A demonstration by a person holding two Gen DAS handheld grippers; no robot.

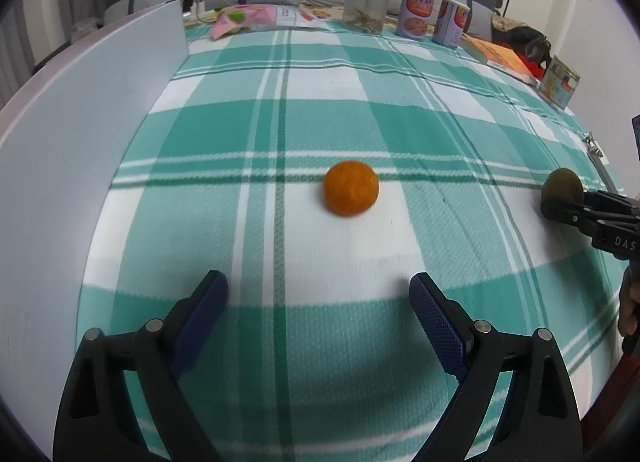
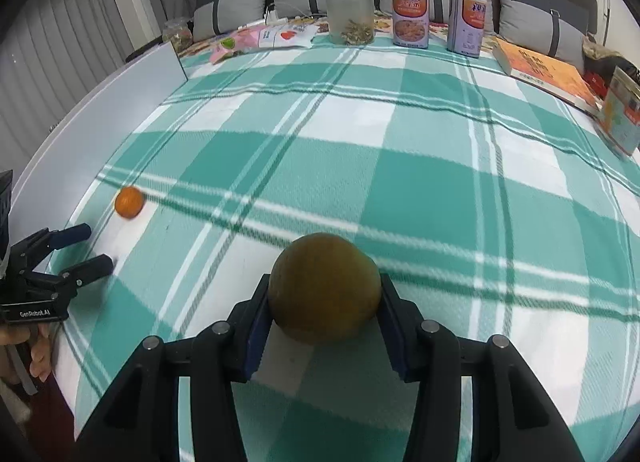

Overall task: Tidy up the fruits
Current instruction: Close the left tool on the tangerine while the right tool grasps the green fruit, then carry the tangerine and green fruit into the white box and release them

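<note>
The right tongs (image 2: 325,302) pinch a dull brownish-green fruit (image 2: 324,286) between both pads, held just above the checked cloth (image 2: 420,190). The left tongs (image 1: 318,314) stand spread and empty, aimed at the orange (image 1: 351,193), which lies on the cloth a little ahead of them — nothing between the pads yet.

The step in hand looks like gathering: one fruit gripped, the other lined up. Next, the left tongs likely need to go forward and down until the pads straddle the orange, then close gently — it is round and may roll.

No bowl or tray for the fruits shows, so the destination is unclear. The brownish fruit's kind is hard to tell, and its underside is hidden. The person's hand (image 2: 40,350) is cut off at the edge.
</note>
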